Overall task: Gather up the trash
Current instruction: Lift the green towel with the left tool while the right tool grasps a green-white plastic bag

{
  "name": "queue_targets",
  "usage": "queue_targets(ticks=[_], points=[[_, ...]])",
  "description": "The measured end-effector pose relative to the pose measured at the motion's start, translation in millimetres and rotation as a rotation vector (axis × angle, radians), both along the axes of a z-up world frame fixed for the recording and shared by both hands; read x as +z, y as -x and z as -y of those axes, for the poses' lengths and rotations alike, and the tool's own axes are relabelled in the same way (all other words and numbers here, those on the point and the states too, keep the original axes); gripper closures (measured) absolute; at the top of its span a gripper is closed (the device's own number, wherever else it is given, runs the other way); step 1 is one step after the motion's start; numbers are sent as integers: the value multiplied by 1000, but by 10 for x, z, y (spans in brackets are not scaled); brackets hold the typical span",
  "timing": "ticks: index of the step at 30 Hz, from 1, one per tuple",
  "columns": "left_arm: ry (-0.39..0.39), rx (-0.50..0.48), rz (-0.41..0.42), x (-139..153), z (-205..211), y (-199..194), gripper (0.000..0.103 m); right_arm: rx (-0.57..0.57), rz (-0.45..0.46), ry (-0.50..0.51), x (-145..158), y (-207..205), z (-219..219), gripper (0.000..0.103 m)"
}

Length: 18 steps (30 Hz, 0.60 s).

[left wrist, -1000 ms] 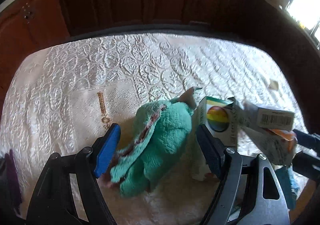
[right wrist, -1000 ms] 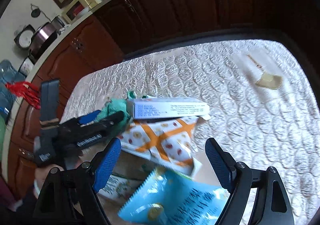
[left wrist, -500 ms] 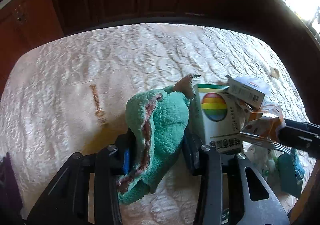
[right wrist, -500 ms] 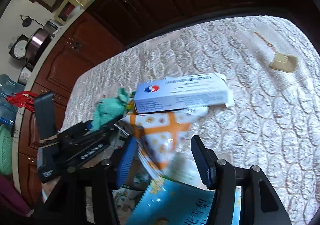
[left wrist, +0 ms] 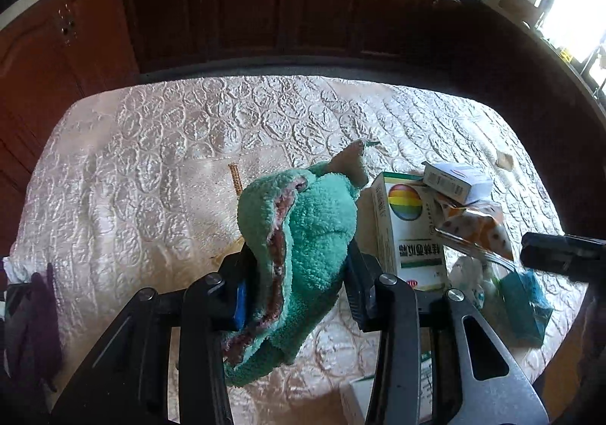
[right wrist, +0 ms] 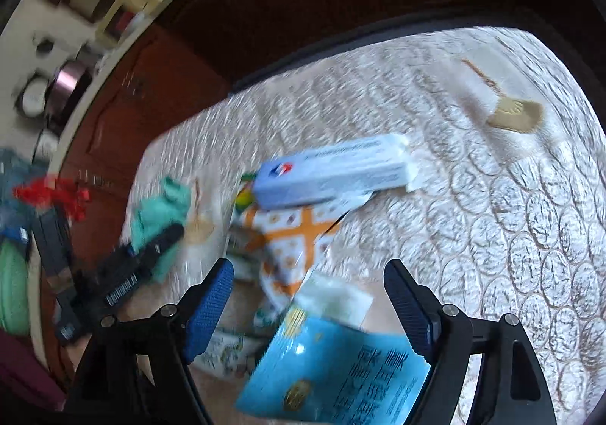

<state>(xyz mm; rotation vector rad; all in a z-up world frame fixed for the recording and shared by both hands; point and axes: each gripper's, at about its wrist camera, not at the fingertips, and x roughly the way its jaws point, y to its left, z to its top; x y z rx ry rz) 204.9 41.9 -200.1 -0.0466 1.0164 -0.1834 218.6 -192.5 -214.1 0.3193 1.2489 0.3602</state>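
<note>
Cloth: teal fuzzy cloth (left wrist: 303, 235) pinched between the pads of the left gripper (left wrist: 299, 281), bulk standing up past the fingertips, lower end hanging below them, off the bedspread (left wrist: 151, 167).
Left gripper: clamped on the cloth, both pads pressing its sides.
Rainbow box: white box with rainbow ball (left wrist: 407, 224) just right of the left gripper, upright on the bedspread.
Small box: white-blue carton (right wrist: 333, 171) beyond the right gripper's fingertips, resting on the orange-white wrapper (right wrist: 291, 239).
Right gripper: (right wrist: 306, 300) jaws apart, have just been opening again; the wrapper's lower end sits between them, pads not pressing it.
Blue packet: blue snack bag (right wrist: 341, 368) directly under the right gripper, near its right pad.
Other litter: more wrappers low between the right gripper's jaws, too blurred to name.
Backdrop: dark wood cabinets (left wrist: 242, 1) well beyond the far edge of the bedspread.
</note>
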Motion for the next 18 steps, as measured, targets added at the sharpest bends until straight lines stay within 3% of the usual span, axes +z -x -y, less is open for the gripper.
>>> queue_targets(ticks=[7,11,15,18], points=[[9,2,14,58,-12,69,65,146,-10,137,-91,188,-236,24],[-1,-1,22,70,17,100,65,217,2,346,-180,385,-212,24],[2,1,21,74,56,124,65,137,9,464,-170,422,92,24],[5,-7,28,102,92,138,65,56,23,396,-36,379,269,24]])
